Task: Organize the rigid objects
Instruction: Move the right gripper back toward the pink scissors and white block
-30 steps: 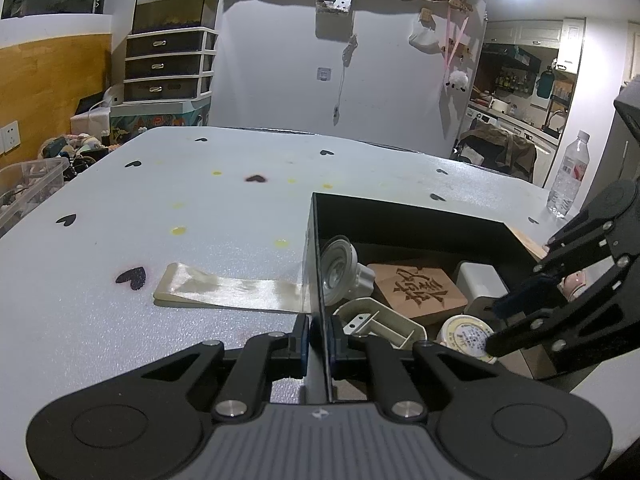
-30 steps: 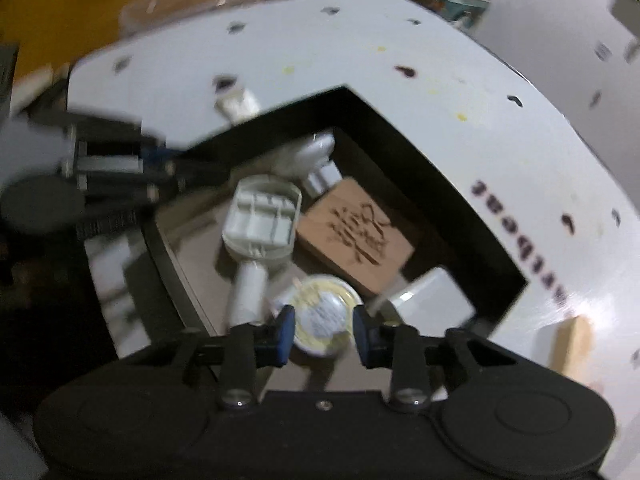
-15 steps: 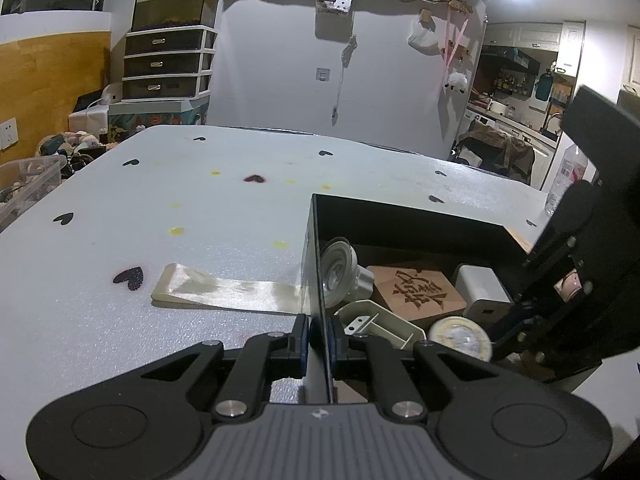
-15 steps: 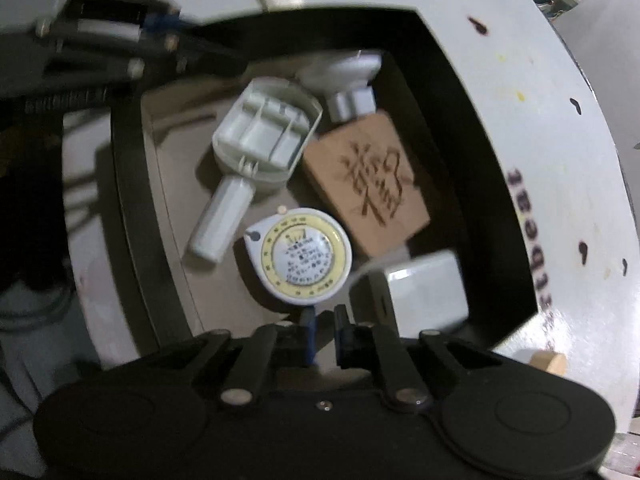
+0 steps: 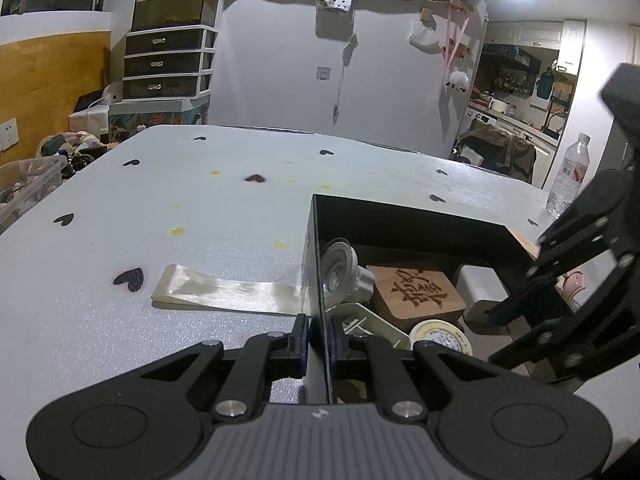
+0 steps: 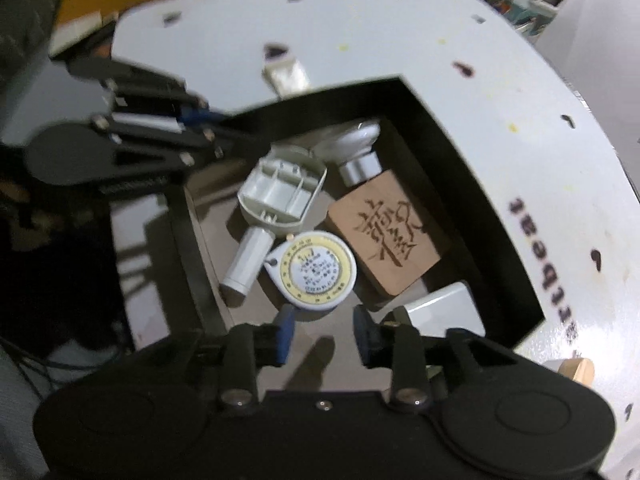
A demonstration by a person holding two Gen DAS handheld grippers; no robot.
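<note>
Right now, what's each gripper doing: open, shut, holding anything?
Left gripper: shut on the black box wall.
Right gripper: open, empty, above the tape measure.

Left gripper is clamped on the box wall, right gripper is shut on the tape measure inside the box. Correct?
Not quite. The right gripper is open and holds nothing; the right wrist view shows the tape measure lying on the box floor just beyond its fingertips. The left gripper is clamped on the box wall, as you said.
</note>
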